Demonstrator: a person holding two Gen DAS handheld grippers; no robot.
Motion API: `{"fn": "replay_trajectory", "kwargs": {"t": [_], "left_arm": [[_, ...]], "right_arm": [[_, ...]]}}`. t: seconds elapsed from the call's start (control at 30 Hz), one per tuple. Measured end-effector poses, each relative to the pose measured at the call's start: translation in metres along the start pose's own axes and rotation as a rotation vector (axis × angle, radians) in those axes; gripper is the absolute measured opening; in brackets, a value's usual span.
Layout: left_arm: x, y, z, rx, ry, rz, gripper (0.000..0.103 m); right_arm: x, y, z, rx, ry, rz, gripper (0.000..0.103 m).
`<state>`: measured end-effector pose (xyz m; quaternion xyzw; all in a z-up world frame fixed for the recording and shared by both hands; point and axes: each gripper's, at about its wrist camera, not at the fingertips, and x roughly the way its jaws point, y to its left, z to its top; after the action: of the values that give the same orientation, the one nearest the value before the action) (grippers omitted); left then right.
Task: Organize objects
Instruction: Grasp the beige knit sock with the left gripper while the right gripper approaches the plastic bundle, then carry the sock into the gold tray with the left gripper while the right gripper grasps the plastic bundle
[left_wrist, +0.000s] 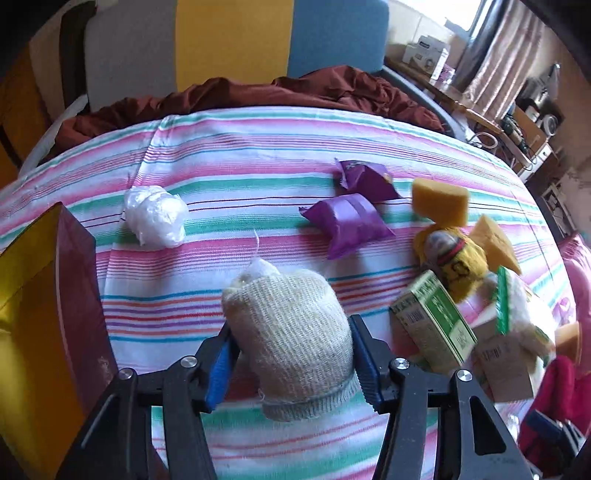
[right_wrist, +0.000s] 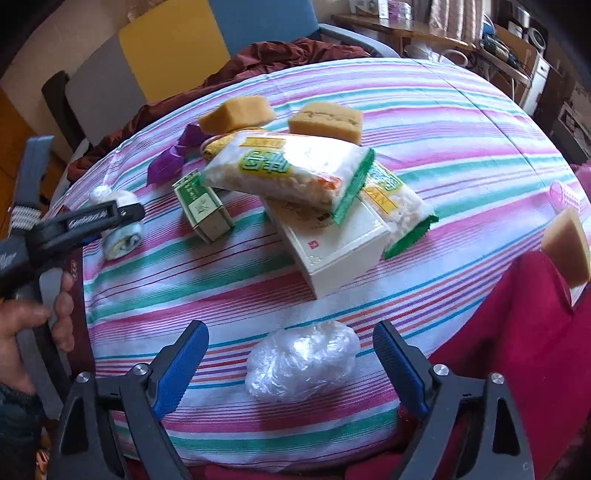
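Note:
My left gripper (left_wrist: 291, 354) is shut on a beige knitted sock ball (left_wrist: 291, 325), held just above the striped cloth (left_wrist: 221, 177). A white plastic wad (left_wrist: 155, 216) lies far left, two purple packets (left_wrist: 351, 221) ahead. In the right wrist view my right gripper (right_wrist: 291, 362) is open around a clear plastic wad (right_wrist: 301, 362) lying on the cloth, jaws apart from it. The left gripper (right_wrist: 122, 218) with the sock ball shows at left. Ahead lie a green box (right_wrist: 203, 206), a white box (right_wrist: 332, 243), two snack bags (right_wrist: 295, 173) and yellow sponges (right_wrist: 325, 120).
A gold and maroon box (left_wrist: 48, 302) stands at the left edge. A red cloth (right_wrist: 517, 350) covers the near right with a sponge (right_wrist: 567, 247) on it. A maroon blanket (left_wrist: 258, 92) and chairs sit behind; cluttered shelves (left_wrist: 517, 122) far right.

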<state>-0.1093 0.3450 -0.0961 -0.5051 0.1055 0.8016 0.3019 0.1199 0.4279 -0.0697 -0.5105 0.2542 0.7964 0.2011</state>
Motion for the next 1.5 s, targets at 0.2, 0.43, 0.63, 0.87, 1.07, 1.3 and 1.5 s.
{"fn": "replay_trajectory", "kwargs": {"t": [0.2, 0.43, 0.63, 0.87, 1.07, 1.3, 1.5], "left_arm": [[-0.040, 0.007, -0.027, 0.009, -0.058, -0.044, 0.058], [-0.082, 0.021, -0.052, 0.007, -0.125, -0.081, 0.058], [-0.116, 0.051, -0.073, -0.028, -0.181, -0.082, 0.058], [-0.150, 0.127, -0.115, -0.137, -0.203, -0.001, 0.058], [-0.164, 0.202, -0.165, -0.229, -0.158, 0.147, 0.058], [-0.153, 0.225, -0.187, -0.260, -0.124, 0.212, 0.059], [-0.152, 0.231, -0.192, -0.255, -0.144, 0.261, 0.064]], "right_arm": [[0.007, 0.001, -0.001, -0.001, 0.040, -0.018, 0.091], [0.017, 0.009, -0.005, -0.053, 0.088, -0.072, 0.086], [0.020, 0.019, -0.010, -0.119, 0.091, -0.118, 0.066], [0.022, 0.037, -0.020, -0.241, 0.067, -0.163, 0.065], [0.023, 0.035, -0.023, -0.256, 0.057, -0.168, 0.065], [0.024, 0.030, -0.026, -0.277, 0.047, -0.181, 0.065], [0.024, 0.031, -0.032, -0.314, 0.037, -0.149, 0.065]]}}
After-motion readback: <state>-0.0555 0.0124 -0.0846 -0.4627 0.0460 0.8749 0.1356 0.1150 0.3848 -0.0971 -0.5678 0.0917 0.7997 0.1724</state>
